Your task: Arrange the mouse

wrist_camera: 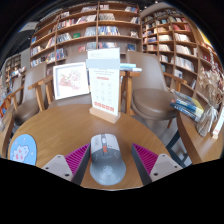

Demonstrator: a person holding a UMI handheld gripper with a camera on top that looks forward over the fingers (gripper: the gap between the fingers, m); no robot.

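A grey computer mouse (107, 160) with an orange mark near its wheel lies on the round wooden table (60, 125), between my two fingers. My gripper (111, 160) is open: the pink pads (76, 158) stand apart from the mouse with a gap at each side. The mouse rests on the table top on its own, with its front end pointing away from me.
A white sign stand (104, 88) stands just beyond the mouse. A framed picture (70, 80) stands to its left. A blue round coaster (22, 149) lies at the left. Wooden chairs (155, 100) ring the table. Bookshelves (100, 25) fill the back.
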